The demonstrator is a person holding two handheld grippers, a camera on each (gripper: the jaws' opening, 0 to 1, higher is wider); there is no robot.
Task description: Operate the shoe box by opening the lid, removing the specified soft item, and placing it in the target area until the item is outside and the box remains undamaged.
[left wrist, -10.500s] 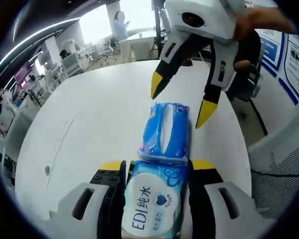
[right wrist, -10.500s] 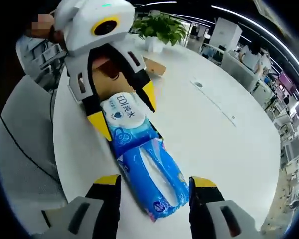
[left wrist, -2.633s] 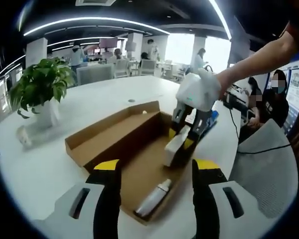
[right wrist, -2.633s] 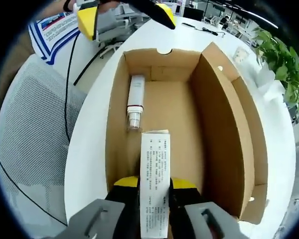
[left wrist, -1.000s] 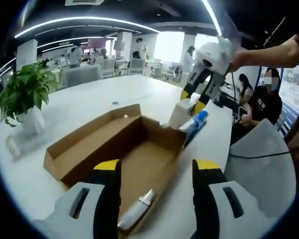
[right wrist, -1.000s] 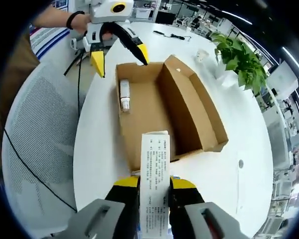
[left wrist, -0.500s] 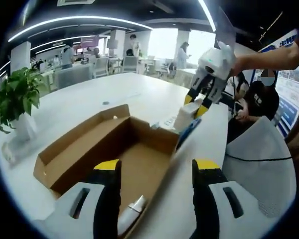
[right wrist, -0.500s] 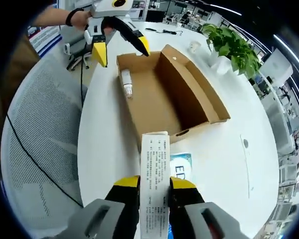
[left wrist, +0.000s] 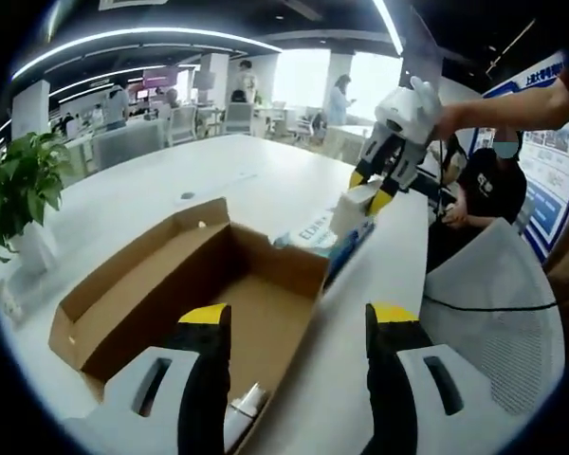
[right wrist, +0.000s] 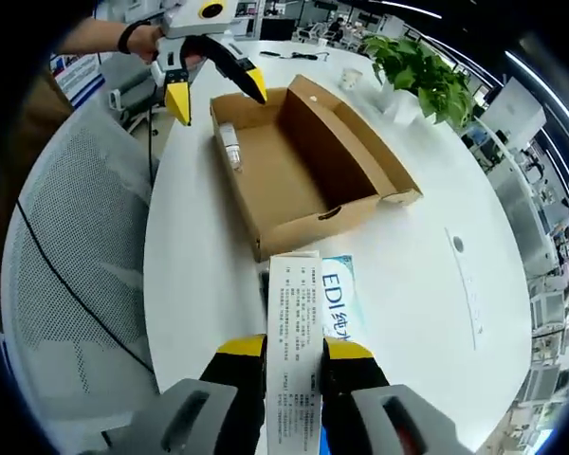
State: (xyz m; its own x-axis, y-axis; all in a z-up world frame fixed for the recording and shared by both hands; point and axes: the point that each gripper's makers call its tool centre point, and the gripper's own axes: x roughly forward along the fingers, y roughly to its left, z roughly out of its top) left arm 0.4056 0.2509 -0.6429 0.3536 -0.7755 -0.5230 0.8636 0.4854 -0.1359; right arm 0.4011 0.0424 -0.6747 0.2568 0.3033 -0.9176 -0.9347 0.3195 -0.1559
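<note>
- Shoe box (right wrist: pixel 303 161): lid folded back, open on the white desk (right wrist: pixel 427 284); its long side runs close to the desk edge beside a mesh chair (right wrist: pixel 66 313); broad bare desk on its far side.
- Bottle (right wrist: pixel 229 147): lying inside the box at the end near my left tongs (right wrist: pixel 213 83).
- Right tongs (right wrist: pixel 294 355): clenched on a white printed carton (right wrist: pixel 294 332), held outside the box, above the wipes pack (right wrist: pixel 337 303) lying just beyond the box's short wall.
- Left tongs (left wrist: pixel 294 318): jaws spread wide, grasping nothing, poised over the box's near end; I see the right tongs (left wrist: pixel 377 185) raised past the far end.
- Potted plant (right wrist: pixel 422 71): well apart, at the desk's far side.
</note>
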